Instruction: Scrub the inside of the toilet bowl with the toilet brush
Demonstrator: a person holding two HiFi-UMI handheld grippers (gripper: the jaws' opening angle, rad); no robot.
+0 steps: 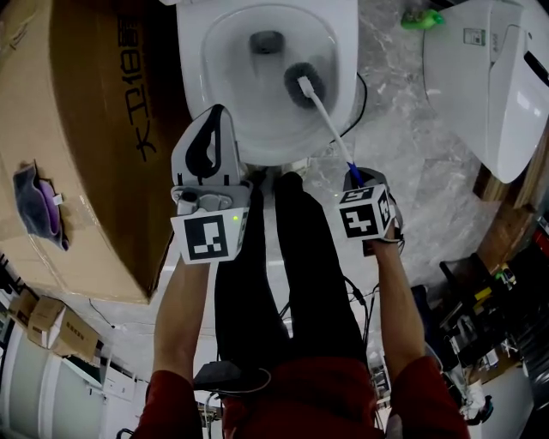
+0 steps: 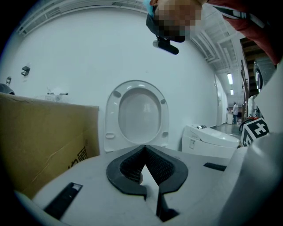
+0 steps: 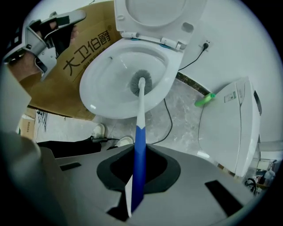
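Note:
The white toilet bowl (image 1: 219, 51) stands at the top of the head view, seat raised (image 3: 154, 13). The toilet brush's dark bristle head (image 1: 304, 84) rests against the bowl's inner right wall, near the drain. Its white handle (image 1: 328, 127) turns blue towards my right gripper (image 1: 353, 178), which is shut on the blue grip (image 3: 139, 167). In the right gripper view the brush head (image 3: 141, 83) sits deep in the bowl (image 3: 106, 88). My left gripper (image 1: 214, 120) hovers over the bowl's front left rim, shut, with nothing in it (image 2: 145, 149).
A large cardboard box (image 1: 77, 129) stands hard against the toilet's left side, with a purple cloth (image 1: 39, 206) on it. A second toilet (image 1: 489, 77) stands to the right. A green object (image 1: 420, 17) and a black cable (image 1: 364, 94) lie on the marble floor. The person's legs (image 1: 283, 274) stand below.

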